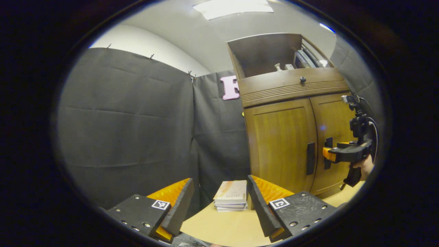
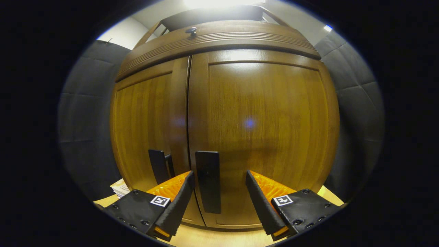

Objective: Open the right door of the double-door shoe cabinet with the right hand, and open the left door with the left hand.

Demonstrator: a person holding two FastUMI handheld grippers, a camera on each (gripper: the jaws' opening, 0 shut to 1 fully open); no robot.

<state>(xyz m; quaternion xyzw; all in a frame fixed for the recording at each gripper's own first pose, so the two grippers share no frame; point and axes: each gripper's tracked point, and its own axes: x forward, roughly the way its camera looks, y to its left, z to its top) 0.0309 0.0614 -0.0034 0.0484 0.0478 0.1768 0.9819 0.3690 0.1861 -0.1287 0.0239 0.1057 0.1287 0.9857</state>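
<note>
Spread apart at the bottom of the left gripper view, the left gripper (image 1: pixel 219 206) is held with its jaws wide open and nothing between them, above a pale wooden tabletop (image 1: pixel 226 230). Just beyond it, a small stack of books (image 1: pixel 231 196) is seen lying flat on the table, beside the base of a brown wooden double-door shoe cabinet (image 1: pixel 291 85). Both doors are seen closed. Farther off in that view, the right gripper (image 1: pixel 328 154) is held by a hand (image 1: pixel 365 166) at the black vertical handle of the right door (image 1: pixel 334 137). In the right gripper view, the right gripper (image 2: pixel 219 192) is shown with its jaws spread, the right door's black handle (image 2: pixel 208 181) standing between them; whether either finger touches it cannot be told. The left door (image 2: pixel 144 120) and its black handle (image 2: pixel 158 166) are seen just to the side. Behind the cabinet, black cloth is hung.
</note>
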